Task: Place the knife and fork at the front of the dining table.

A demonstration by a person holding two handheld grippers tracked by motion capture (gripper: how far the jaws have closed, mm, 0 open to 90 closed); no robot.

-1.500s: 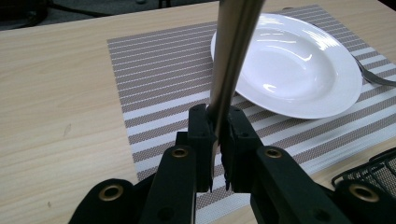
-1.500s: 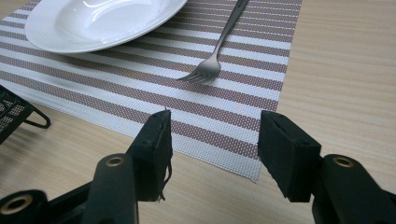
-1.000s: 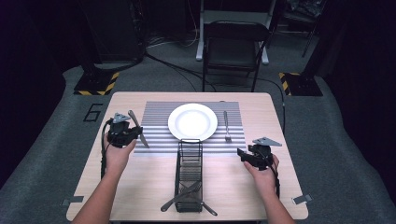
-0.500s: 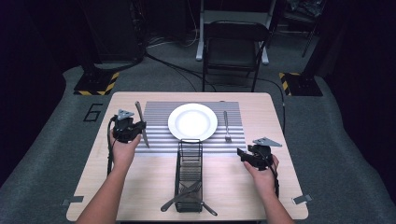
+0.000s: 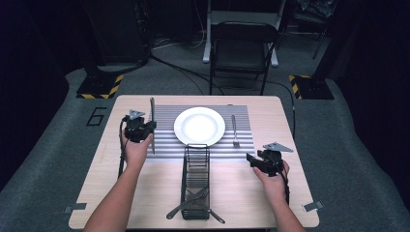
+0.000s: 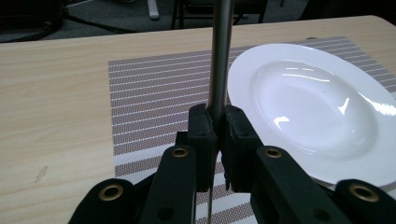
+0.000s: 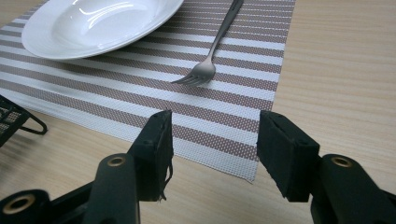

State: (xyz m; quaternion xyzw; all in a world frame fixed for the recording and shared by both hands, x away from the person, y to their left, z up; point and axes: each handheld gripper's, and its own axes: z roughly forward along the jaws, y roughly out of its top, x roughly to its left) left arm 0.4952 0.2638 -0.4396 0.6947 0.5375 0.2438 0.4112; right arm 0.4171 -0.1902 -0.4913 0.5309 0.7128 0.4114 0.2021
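My left gripper [image 5: 149,128] is shut on a metal knife [image 5: 152,121] and holds it just above the left part of the striped placemat [image 5: 164,142], beside the white plate [image 5: 199,125]. In the left gripper view the knife's handle [image 6: 220,56] rises straight from the closed jaws [image 6: 218,128], with the plate [image 6: 317,107] to its right. My right gripper [image 5: 252,161] rests open near the table's right side, nothing between its jaws [image 7: 212,140]. A fork [image 5: 234,129] lies on the placemat right of the plate, its tines [image 7: 198,74] toward my right gripper.
A black wire basket [image 5: 185,169] stands at the table's front middle with a few utensils [image 5: 188,207] in it; its corner [image 7: 14,121] appears in the right gripper view. A folding chair [image 5: 241,48] stands beyond the far table edge.
My left gripper has carried the knife rightward, from the bare wood onto the placemat's left part, closer to the plate. The knife now lies more in line with the plate's side. The right gripper has kept still.
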